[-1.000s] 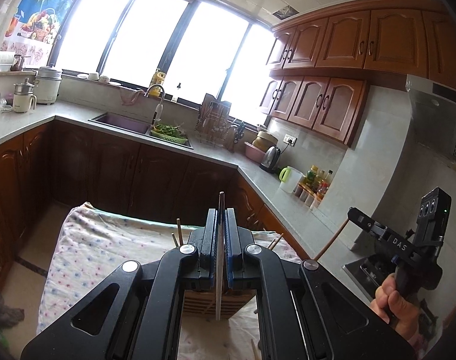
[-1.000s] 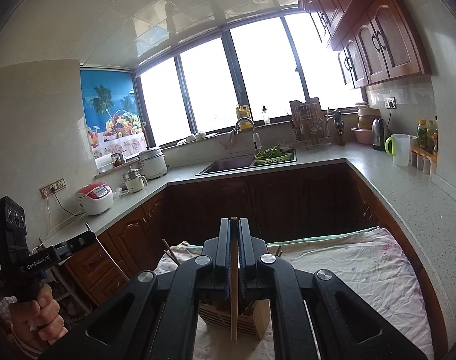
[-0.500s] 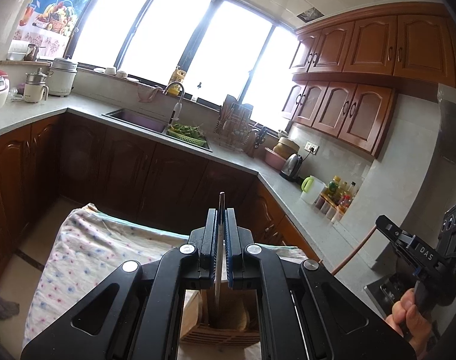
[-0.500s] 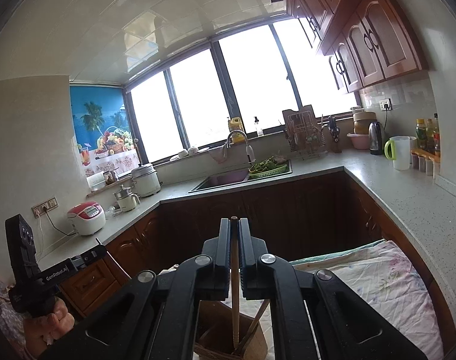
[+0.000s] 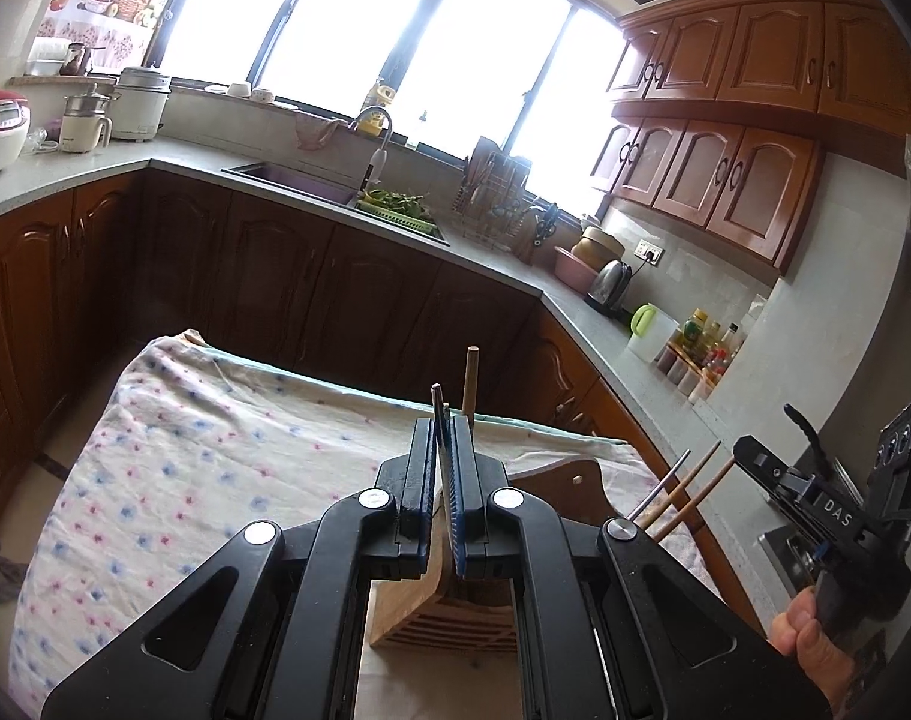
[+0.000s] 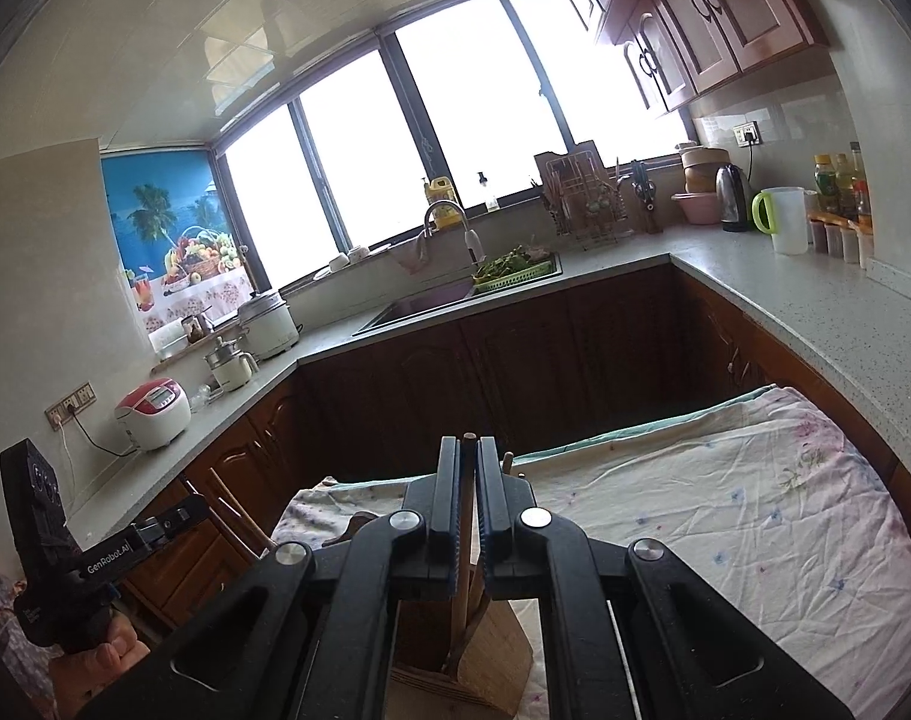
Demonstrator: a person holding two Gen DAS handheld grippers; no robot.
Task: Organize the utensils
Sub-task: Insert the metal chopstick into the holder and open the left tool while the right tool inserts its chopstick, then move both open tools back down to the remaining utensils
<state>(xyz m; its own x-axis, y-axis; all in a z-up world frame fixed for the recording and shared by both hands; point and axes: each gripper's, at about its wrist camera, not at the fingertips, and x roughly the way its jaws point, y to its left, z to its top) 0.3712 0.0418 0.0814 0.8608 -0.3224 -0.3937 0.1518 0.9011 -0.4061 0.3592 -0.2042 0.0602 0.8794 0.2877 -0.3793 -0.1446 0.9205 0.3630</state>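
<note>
1. Warm brown wooden cabinets [image 5: 713, 192] and a speckled grey stone counter [image 6: 815, 306] wrap around a kitchen with bright, washed-out windows.
2. Nearer the cameras, a wrinkled white cloth [image 5: 215, 456] dotted with small pink and blue flowers covers the desk.
3. On the cloth stands a pale slatted wooden utensil holder [image 5: 443, 618], boxy in shape.
4. The left gripper [image 5: 445, 480], matte black plastic with blue-lined fingers, hangs directly over the holder. Its fingers pinch a thin dark chopstick [image 5: 438, 420] that stands nearly upright.
5. The right gripper [image 6: 468, 498] has its fingers pressed onto a tan wooden chopstick [image 6: 468, 480], whose lower end reaches down into the holder.
6. Only the left wrist view shows the holder's curved wooden back panel [image 5: 581, 480], plus two wooden sticks and one metal rod [image 5: 683, 486] leaning out to the right.
7. Only the right wrist view shows the holder's dark interior.
8. Each gripper's body hides most of the holder, so its compartments cannot be told apart. The chopsticks' lower ends are hard to make out.
</note>
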